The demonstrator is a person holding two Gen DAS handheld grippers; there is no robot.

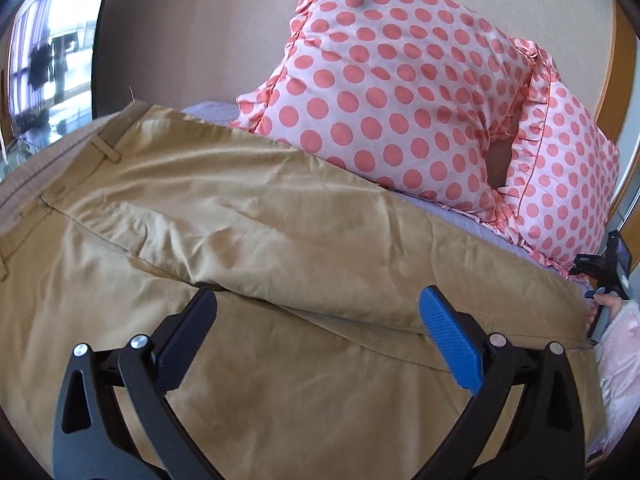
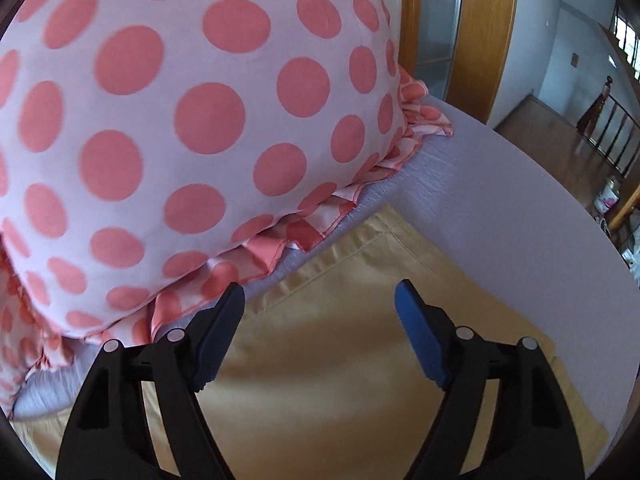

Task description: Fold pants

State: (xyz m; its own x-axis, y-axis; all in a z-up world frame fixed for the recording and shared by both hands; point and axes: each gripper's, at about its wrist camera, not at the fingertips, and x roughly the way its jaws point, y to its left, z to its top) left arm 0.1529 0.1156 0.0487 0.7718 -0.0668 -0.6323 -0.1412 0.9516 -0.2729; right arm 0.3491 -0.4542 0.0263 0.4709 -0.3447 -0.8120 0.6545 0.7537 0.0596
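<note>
The left claw (image 1: 318,300) gapes wide over the tan cotton pants (image 1: 248,240); the right claw (image 2: 320,296), also spread and empty, hovers at their hemmed cuff. The pants lie on the lavender bed (image 2: 500,208), beside pink polka-dot ruffled pillows (image 1: 400,80).

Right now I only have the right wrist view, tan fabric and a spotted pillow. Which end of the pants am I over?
Observer: The hem end. The left view shows the waistband with belt loops far on the other side of the pants.
Operator: Are the left tongs holding anything?
Observer: No. The left tongs are open above a diagonal fold in the fabric, with nothing between the fingers.
Operator: How many pillows are there?
Observer: Two. The left view shows a second polka-dot pillow beside the large pillow, both behind the pants.
Operator: Can you see my tongs from there?
Observer: Yes, the right tongs appear at the left view's right edge, near the hem.
</note>
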